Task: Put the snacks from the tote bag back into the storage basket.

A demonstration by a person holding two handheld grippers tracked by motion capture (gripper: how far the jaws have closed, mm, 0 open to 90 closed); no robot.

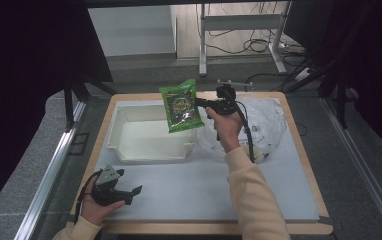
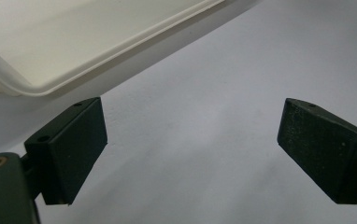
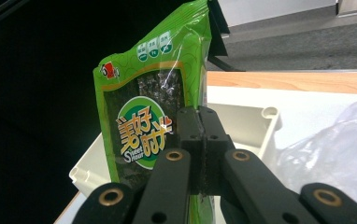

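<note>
A green snack packet (image 1: 181,106) hangs in the air over the right end of the white bin (image 1: 129,145). My right gripper (image 1: 199,102) is shut on the packet's right edge; in the right gripper view the jaws pinch the packet (image 3: 144,116) at the gripper's tip (image 3: 200,126). My left gripper (image 1: 134,192) rests low on the mat near the front left, open and holding nothing. In the left gripper view its fingers (image 2: 71,149) stand wide apart over bare mat, with the bin's rim (image 2: 74,74) just beyond.
A crumpled clear plastic bag (image 1: 264,125) lies on the grey mat (image 1: 194,185) to the right of the bin, behind the right forearm. The wooden table edge (image 1: 299,145) frames the mat. A desk frame and cables stand on the floor beyond.
</note>
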